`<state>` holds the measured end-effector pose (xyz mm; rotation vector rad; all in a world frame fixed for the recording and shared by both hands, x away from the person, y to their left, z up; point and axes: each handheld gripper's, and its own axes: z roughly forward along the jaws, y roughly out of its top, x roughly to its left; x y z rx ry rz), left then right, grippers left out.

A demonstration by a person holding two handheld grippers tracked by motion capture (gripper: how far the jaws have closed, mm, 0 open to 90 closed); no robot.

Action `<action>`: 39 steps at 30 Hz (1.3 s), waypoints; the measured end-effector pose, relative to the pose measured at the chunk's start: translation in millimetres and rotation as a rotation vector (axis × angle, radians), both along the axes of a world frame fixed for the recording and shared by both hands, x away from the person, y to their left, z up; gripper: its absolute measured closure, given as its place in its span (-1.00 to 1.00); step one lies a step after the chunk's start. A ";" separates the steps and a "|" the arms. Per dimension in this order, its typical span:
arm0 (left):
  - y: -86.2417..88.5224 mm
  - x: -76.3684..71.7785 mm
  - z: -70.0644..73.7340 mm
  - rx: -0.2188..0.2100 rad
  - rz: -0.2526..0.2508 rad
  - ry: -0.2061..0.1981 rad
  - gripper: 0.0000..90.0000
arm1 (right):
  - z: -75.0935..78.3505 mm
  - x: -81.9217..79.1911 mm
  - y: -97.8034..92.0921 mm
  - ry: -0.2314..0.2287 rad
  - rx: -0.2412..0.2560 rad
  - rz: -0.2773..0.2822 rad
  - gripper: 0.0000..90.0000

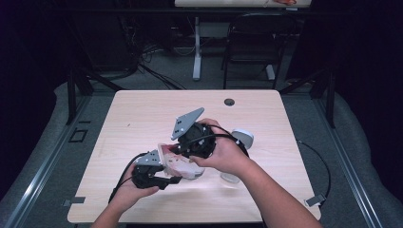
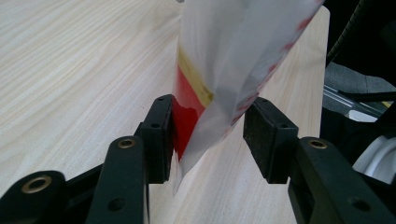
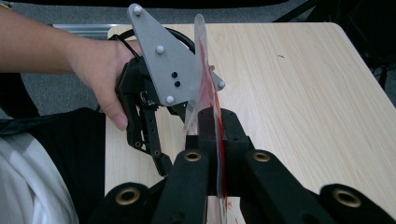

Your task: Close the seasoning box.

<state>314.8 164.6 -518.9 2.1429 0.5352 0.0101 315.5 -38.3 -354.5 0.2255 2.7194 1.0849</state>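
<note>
Item: red-and-white plastic pouch, held over your worktop.
Your right claw clamps its edge; your left claw stands apart around it.

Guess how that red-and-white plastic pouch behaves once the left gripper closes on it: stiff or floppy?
Probably floppy: the pouch is thin, translucent film that bulges between the left gripper's open jaws. Likely light, since the right gripper alone holds it edge-on off the table. The glossy film may slip.

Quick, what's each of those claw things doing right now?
Left gripper: open, jaws around the plastic pouch, one side not touching.
Right gripper: shut on the plastic pouch.
</note>
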 end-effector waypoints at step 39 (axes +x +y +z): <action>7.4 -1.7 12.5 0.040 -0.002 0.028 0.55 | -1.7 5.2 -22.4 0.019 0.047 -0.031 0.90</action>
